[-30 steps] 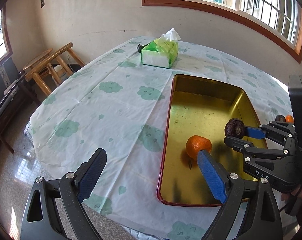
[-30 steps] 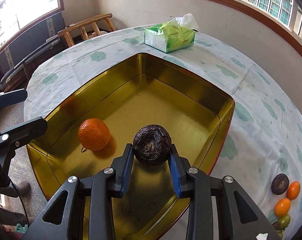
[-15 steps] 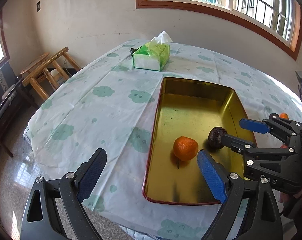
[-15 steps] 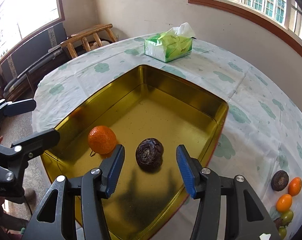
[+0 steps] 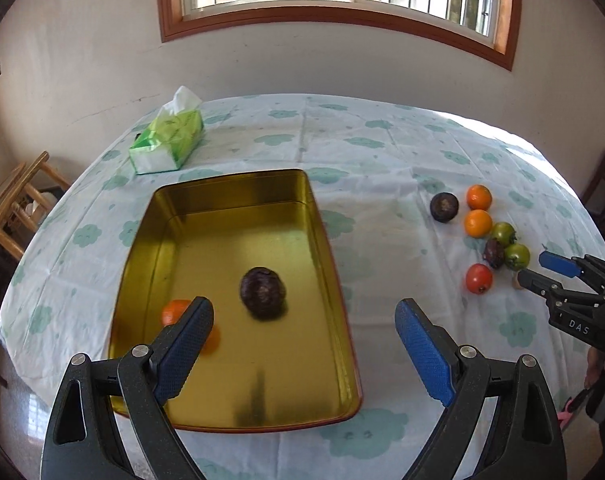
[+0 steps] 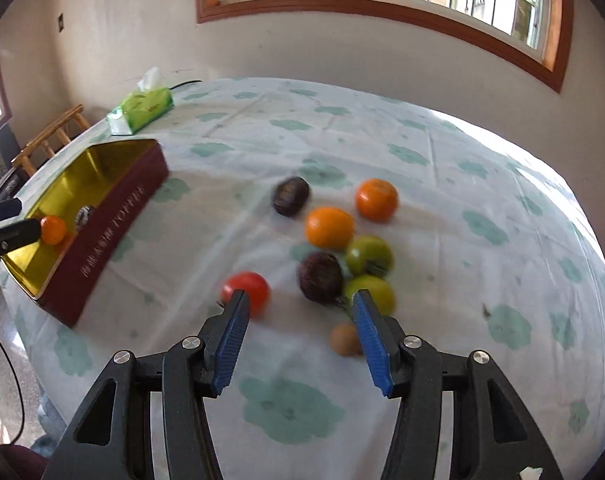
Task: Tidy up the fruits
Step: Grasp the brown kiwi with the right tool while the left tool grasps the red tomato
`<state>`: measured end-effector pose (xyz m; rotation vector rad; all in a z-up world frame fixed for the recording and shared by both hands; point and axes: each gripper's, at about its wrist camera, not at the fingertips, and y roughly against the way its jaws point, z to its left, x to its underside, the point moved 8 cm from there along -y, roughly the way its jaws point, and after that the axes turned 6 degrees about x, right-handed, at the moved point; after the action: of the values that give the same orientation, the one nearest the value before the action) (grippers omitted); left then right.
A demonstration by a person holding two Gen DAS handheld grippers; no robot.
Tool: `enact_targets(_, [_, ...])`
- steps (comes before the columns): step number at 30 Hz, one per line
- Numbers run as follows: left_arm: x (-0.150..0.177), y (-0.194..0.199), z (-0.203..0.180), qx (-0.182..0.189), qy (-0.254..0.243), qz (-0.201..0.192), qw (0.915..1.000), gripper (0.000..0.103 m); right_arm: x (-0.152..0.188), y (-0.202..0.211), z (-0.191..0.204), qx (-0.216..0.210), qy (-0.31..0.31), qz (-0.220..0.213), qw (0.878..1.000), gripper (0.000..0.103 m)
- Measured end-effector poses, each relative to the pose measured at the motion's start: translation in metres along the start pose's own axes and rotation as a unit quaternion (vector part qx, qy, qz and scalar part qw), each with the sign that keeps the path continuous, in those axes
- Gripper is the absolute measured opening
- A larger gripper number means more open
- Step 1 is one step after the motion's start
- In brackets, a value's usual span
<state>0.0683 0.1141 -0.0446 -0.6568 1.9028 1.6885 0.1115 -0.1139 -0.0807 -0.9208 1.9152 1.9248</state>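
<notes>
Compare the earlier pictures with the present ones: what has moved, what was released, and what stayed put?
The right claw let go of the dark fruit, leaving it in the gold tin beside the orange, then swung right to the loose fruit pile, open near the red tomato. The left claw stayed open and empty; the tissue box stayed put.

Clothed table [image 5: 374,160]: tin [image 5: 334,264], tissues [image 5: 168,140], loose fruit [image 6: 329,227].

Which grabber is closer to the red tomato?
The right one. The right gripper hovers open just in front of the red tomato, beside the fruit pile. The left gripper hangs open over the gold tin, farther away.
</notes>
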Motion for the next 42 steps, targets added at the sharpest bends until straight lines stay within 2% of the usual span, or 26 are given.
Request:
enact_targets(4, [-0.002,-0.013,-0.035,0.018,-0.032,0.009,0.9993,0.092,0.019,-0.014,-0.018,-0.002,-0.022,0.021,1.000,0.045])
enact_targets(7, [0.000,-0.022,-0.053,0.031,-0.044,0.022,0.9983,0.092,0.022,-0.023,-0.015,-0.011,-0.029,0.024,0.999,0.041])
enact_targets(14, [-0.001,-0.039,-0.080,0.041,-0.060,0.033,0.9968,0.092,0.020,-0.032,-0.007,-0.003,-0.015,0.014,1.000,0.023])
enact_targets(17, [-0.002,-0.047,-0.093,0.051,-0.069,0.039,0.9955,0.092,0.025,-0.026,-0.009,-0.001,-0.013,0.011,1.000,0.023])
enact_targets(19, [-0.002,-0.054,-0.102,0.059,-0.077,0.044,0.9943,0.092,0.030,-0.022,-0.021,0.010,-0.024,0.010,1.000,0.023])
enact_targets(25, [-0.001,-0.080,-0.131,0.086,-0.089,0.067,0.9901,0.088,0.031,-0.029,-0.093,0.063,-0.095,0.014,0.993,0.023])
enact_targets(28, [-0.001,-0.095,-0.143,0.099,-0.084,0.079,0.9884,0.080,0.025,-0.039,-0.118,0.091,-0.104,0.013,0.990,0.023])
enact_targets(34, [0.000,-0.118,-0.155,0.100,-0.083,0.098,0.9867,0.065,0.018,-0.049,-0.130,0.084,-0.115,0.012,0.990,0.023])
enact_targets(38, [0.001,-0.125,-0.159,0.092,-0.092,0.097,0.9867,0.055,0.018,-0.049,-0.131,0.079,-0.118,0.011,0.990,0.023])
enact_targets(40, [0.001,-0.125,-0.160,0.089,-0.098,0.096,0.9866,0.048,0.018,-0.049,-0.131,0.080,-0.117,0.012,0.990,0.023])
enact_targets(42, [0.002,-0.124,-0.162,0.092,-0.102,0.095,0.9859,0.037,0.018,-0.049,-0.131,0.080,-0.118,0.012,0.990,0.023])
